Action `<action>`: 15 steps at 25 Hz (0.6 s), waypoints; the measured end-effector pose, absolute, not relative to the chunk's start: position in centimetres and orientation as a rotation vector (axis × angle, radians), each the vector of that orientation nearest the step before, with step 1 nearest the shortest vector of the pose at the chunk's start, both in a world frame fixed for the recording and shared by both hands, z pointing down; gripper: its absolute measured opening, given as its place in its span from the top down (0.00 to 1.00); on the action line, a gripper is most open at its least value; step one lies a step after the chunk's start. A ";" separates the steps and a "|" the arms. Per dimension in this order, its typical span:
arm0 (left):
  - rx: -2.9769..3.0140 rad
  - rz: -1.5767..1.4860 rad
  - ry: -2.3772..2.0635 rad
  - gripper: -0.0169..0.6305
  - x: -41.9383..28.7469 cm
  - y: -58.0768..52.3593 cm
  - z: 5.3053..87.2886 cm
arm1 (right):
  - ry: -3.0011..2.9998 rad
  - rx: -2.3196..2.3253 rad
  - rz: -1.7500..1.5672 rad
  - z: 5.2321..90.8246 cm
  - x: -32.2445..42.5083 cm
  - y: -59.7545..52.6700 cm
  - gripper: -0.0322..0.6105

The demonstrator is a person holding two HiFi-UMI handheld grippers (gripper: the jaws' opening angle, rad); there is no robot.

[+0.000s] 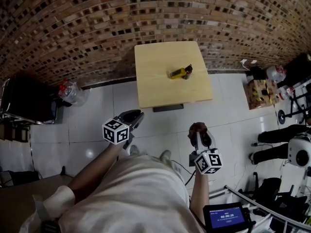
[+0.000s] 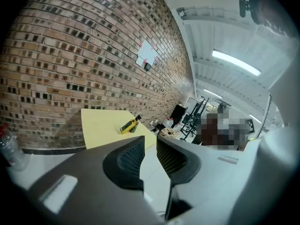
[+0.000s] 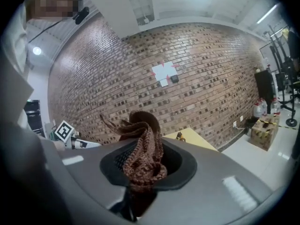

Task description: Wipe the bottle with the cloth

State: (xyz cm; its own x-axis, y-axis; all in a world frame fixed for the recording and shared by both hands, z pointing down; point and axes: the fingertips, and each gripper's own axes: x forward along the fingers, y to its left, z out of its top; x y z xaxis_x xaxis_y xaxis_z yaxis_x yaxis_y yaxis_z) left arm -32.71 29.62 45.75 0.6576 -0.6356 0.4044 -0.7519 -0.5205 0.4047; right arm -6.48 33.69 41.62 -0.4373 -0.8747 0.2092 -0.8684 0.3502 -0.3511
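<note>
Head view: a square pale-yellow wooden table (image 1: 155,89) stands against a curved brown brick wall (image 1: 97,28) on a white tiled floor (image 1: 92,125). A yellow plastic bottle with a dark cap (image 1: 180,73) lies on its side near the table's middle, well apart from both grippers. The left gripper (image 1: 134,116) and the right gripper (image 1: 198,130) are held low over the floor, short of the table. A brown knitted cloth (image 1: 197,126) bunches at the right gripper's tip. A cardboard box (image 1: 260,93) sits on the floor at right.

Left gripper view: the jaws stand a narrow gap apart with nothing between them, only floor showing through. The bottle lies on the table ahead, just above the jaw tips in the picture.

Right gripper view: the jaws pinch the cloth, which bulges up over them. The table corner with the bottle peeks out to the right of the cloth.
</note>
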 end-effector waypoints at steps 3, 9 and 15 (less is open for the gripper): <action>2.312 0.303 -1.051 0.85 -33.5 29.6 46.4 | 2.548 -1.662 -0.642 41.3 -7.0 33.6 0.83; 2.310 0.329 -0.988 0.85 -33.1 29.6 47.7 | 2.544 -1.640 -0.596 40.5 -7.9 33.9 0.83; 2.341 0.383 -0.908 0.85 -31.9 29.4 47.9 | 2.502 -1.641 -0.588 40.1 -8.4 34.4 0.84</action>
